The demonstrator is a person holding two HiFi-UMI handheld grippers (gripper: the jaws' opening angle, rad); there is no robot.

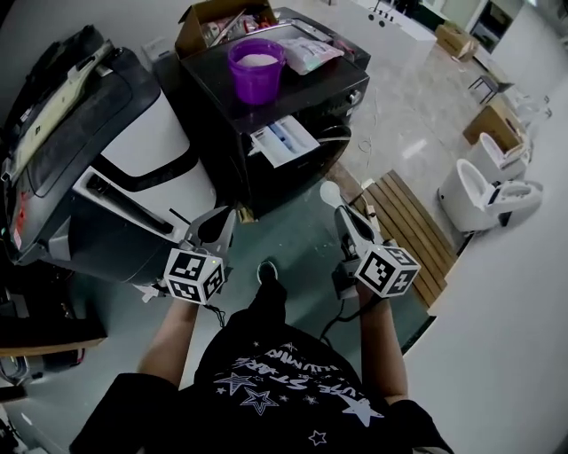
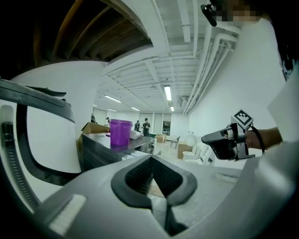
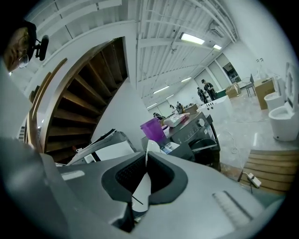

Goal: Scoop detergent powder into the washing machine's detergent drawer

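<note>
- Nearest to us, at the bottom of the head view, is our black shirt (image 1: 266,390) printed with pale stars. Both bare forearms reach forward from it.
- Between the two forearms, one dark shoe (image 1: 267,270) shows on the greenish floor (image 1: 297,235).
- Our left gripper (image 1: 219,222) hangs over that floor with its jaws pressed together. In its own view the dark pads meet at their tips, and nothing sits between them.
- Our right gripper (image 1: 344,215) pinches a white spoon (image 1: 330,192) by the handle. The spoon's bowl sticks out past the jaw tips, toward the washing machine (image 1: 306,111).
- We cannot tell whether any powder lies in the spoon's bowl.
- That black washing machine stands ahead of both grippers and well apart from them. Its detergent drawer (image 1: 284,142) is pulled open at the front, and its inside shows white and blue.
- On top of the machine a purple cup (image 1: 256,75) stands upright with white detergent powder (image 1: 258,60) in it.
- Behind the cup sits an open cardboard box (image 1: 209,22), and a pale bag (image 1: 306,53) lies just beside the cup.
- To the machine's left is a bulky white and black appliance (image 1: 142,146).
- To our right a slatted wooden board (image 1: 408,226) lies on the floor, and white toilets (image 1: 484,191) stand beyond it.
</note>
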